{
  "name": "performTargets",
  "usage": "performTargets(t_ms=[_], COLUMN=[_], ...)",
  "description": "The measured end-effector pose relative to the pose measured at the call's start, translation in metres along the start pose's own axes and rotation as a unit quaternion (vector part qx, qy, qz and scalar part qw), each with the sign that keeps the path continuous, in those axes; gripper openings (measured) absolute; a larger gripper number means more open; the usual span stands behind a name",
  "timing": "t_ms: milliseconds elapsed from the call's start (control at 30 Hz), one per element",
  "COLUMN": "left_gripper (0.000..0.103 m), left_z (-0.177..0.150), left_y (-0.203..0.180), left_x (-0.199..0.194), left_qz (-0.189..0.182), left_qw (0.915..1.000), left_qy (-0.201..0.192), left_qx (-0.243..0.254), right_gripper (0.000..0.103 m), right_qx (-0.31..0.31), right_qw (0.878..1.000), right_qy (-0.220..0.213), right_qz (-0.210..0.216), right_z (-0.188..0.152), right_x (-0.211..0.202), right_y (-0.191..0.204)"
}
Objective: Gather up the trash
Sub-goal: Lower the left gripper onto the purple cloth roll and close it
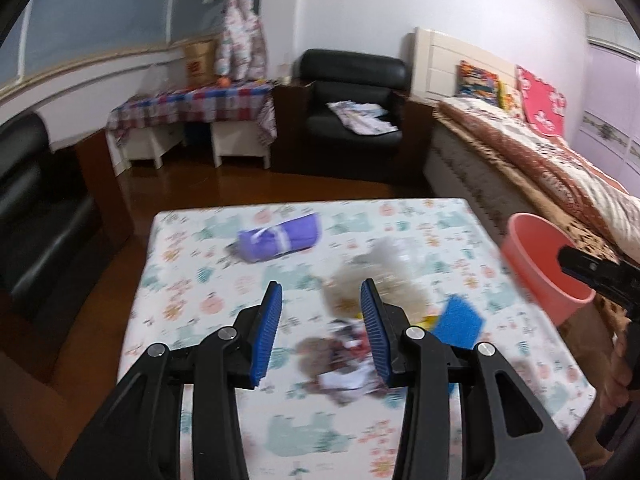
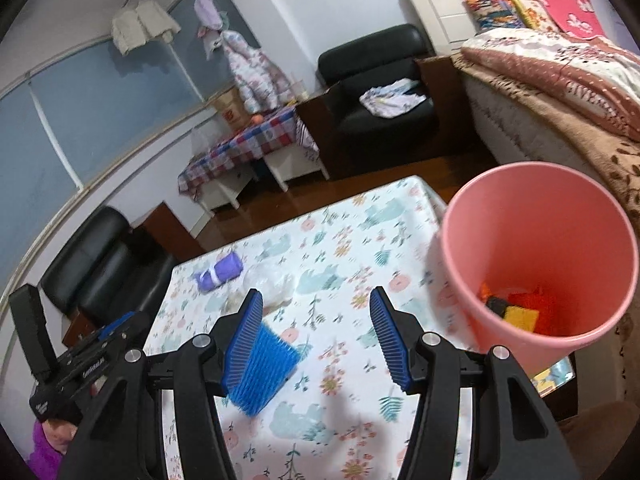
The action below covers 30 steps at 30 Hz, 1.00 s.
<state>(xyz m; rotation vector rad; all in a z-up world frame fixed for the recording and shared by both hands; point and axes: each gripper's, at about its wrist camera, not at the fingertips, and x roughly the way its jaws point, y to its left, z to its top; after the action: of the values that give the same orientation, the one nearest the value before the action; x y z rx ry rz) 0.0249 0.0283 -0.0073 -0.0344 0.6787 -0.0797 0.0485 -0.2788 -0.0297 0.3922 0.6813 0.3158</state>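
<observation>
On the floral table lie a purple roll, a crumpled clear plastic bag, a blurred crumpled wrapper and a blue bristly pad. My left gripper hovers open over the wrapper, with nothing pressed between its pads. The pink bucket stands at the table's right side and holds several orange, yellow and black scraps. My right gripper is open and empty above the table, left of the bucket, with the blue pad under its left finger. The left gripper shows at the far left.
A black armchair with a cloth on it stands behind the table, and a bed runs along the right. A low checkered-cloth table sits at the back left, a black sofa on the left. Wooden floor surrounds the table.
</observation>
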Motion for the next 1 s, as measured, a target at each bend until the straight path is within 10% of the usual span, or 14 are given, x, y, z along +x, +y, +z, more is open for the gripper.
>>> performTargets(t_ms=[567,1000], left_gripper=[0.041,0.055], left_z=[0.045,0.076], left_y=[0.064,0.069], left_x=[0.102,0.189], left_qz=[0.013,-0.097], left_qw=[0.9987,0.984], left_qy=[0.039,0.122], left_qx=[-0.029,0.087], right_gripper=[0.055,0.057], right_qx=[-0.008,-0.005], right_qw=[0.998,0.997], right_qy=[0.051,0.069], right_qz=[0.027,0.041], right_z=[-0.02,-0.022], right_x=[0.051,0.071], right_y=[0.025,0.028])
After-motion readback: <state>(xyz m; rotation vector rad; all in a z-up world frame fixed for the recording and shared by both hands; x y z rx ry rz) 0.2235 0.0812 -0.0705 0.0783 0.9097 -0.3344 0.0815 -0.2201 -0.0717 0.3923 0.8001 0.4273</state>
